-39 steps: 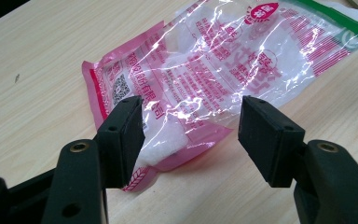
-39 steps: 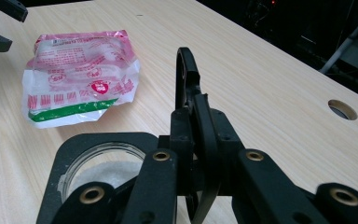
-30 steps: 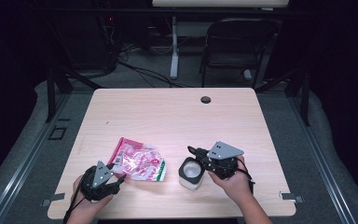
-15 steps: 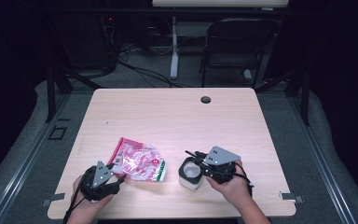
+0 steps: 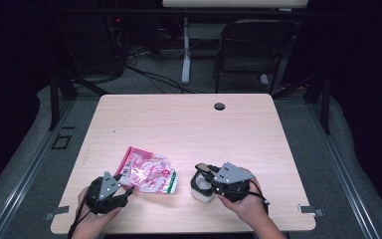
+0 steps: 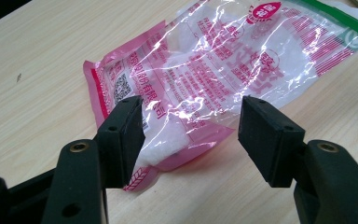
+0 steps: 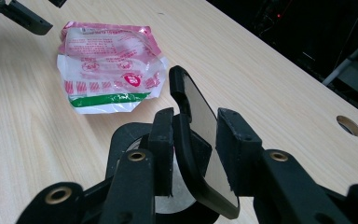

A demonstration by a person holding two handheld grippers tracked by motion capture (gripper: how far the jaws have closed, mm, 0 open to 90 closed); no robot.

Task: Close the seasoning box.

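From above, my left gripper (image 5: 122, 183) sits at the lower left of the frame by the near corner of the pink plastic bag (image 5: 149, 172), and my right gripper (image 5: 210, 175) sits right of centre over a small white container (image 5: 200, 188) on the tabletop (image 5: 189, 124).

In the left gripper view, my jaws stand apart, holding nothing, the bag's (image 6: 223, 70) pink corner just beyond them at mid-frame.

In the right gripper view, my jaws are clamped on a flat black lid (image 7: 200, 154) standing on edge above the container (image 7: 135, 140). I judge the thin lid could twist or slip if I tilt it, and the crinkly bag could slide away from my left gripper.
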